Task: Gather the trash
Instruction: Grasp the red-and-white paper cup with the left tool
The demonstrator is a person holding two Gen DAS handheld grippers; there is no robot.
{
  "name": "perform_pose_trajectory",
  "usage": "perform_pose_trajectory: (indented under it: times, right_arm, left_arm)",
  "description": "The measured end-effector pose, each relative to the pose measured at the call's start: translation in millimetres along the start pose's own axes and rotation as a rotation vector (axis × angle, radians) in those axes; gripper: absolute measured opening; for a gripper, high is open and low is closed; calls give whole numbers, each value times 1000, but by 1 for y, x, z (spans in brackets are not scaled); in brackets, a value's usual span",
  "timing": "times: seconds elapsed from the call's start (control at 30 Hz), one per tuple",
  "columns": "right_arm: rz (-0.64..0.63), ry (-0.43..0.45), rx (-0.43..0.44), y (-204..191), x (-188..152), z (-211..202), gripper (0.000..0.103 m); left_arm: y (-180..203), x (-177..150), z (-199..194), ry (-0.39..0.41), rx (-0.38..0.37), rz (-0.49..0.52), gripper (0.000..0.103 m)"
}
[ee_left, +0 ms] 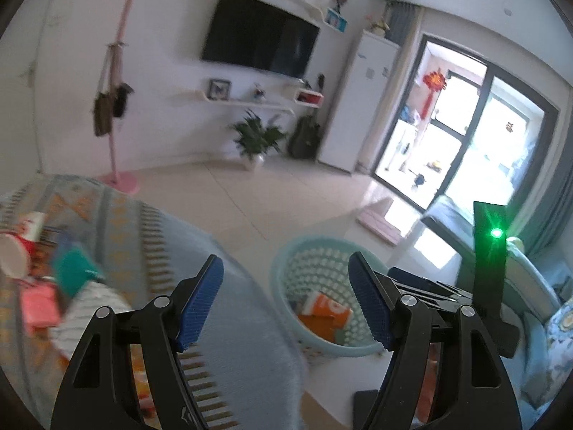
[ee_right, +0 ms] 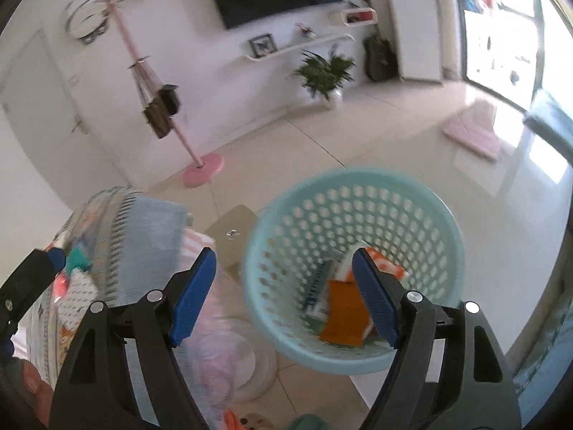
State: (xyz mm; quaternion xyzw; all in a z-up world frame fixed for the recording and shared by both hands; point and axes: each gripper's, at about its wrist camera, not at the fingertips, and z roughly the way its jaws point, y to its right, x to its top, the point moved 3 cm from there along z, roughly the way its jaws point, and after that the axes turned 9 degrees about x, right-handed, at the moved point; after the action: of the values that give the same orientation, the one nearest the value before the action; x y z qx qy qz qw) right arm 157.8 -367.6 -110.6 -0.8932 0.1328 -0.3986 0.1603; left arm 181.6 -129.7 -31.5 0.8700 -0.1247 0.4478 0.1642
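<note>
Both grippers are spread wide with nothing in them, the right gripper (ee_right: 283, 295) hanging just above the light blue perforated basket (ee_right: 412, 193) on the floor, which already has an orange and white packet (ee_right: 343, 308) lying in the bottom. The left gripper (ee_left: 286, 301) sits over the edge of the counter (ee_left: 222, 286) with its patterned blue cloth, where a blurry pile of trash waits: a red paper cup (ee_left: 16, 251), a teal packet (ee_left: 73, 268) and a pink one (ee_left: 39, 306). Further back there's a pink coat stand (ee_right: 200, 168), a potted plant (ee_right: 324, 71) and a wall TV (ee_left: 259, 44)

Perforated pale-teal basket (ee_right: 358, 193); orange-and-white packet (ee_right: 345, 308); blue-patterned tablecloth (ee_left: 229, 286).
</note>
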Motion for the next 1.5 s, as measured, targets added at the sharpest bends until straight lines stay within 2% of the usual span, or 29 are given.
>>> perform_pose_trajectory:
  times: [0.13,0.27,0.37,0.43,0.5,0.6,0.67,0.73,0.77,0.83,0.9,1.0,1.1,1.13,1.27,1.37,1.5]
  right_arm:
    - [-62,14,60,-42,3,-2,74]
    - [-135,14,122,-87,-4,1,74]
    - [-211,0,169,-130,-14,12,74]
    - [-233,-17,198,-148,-21,20,74]
    - [-259,-21,237,-168,-30,31,74]
    - [-326,63,323,-197,-44,37,74]
    - [-345,56,308,-209,-49,45,74]
    - [-356,15,308,-222,-54,57,74]
    - [-362,8,310,-225,-56,61,74]
    - [-383,10,286,-228,-59,64,74]
    - [-379,5,290,-226,-61,65,74]
    - [-362,-28,290,-222,-60,72,74]
    - [-376,-26,298,-223,-63,72,74]
    - [-388,-21,296,-225,-65,70,74]
    - [-450,-27,283,-235,-71,71,74]
    - [-476,-46,285,-239,-75,74,74]
    - [-489,-138,310,-243,-78,87,74]
  left_arm:
    - [-29,7,-25,63,87,-7,72]
    - [-67,12,-43,90,134,-76,73]
    - [-105,14,-58,110,193,-141,79]
    - [-134,16,-66,116,244,-188,79]
    - [-154,19,-70,124,290,-193,79]
    - [-185,22,-65,100,353,-202,79]
    - [-204,24,-57,70,374,-239,80]
    - [-215,23,-47,23,362,-259,86]
    - [-221,23,-33,-37,340,-265,86]
    - [-231,21,-16,-88,323,-281,86]
    - [-239,19,0,-130,365,-316,86]
    - [-253,15,10,-153,396,-390,84]
    - [-259,10,19,-187,384,-398,76]
    - [-262,7,21,-193,379,-407,71]
    - [-276,1,18,-170,353,-470,71]
    - [-275,-1,14,-149,358,-452,67]
    - [-267,-3,2,-128,354,-423,65]
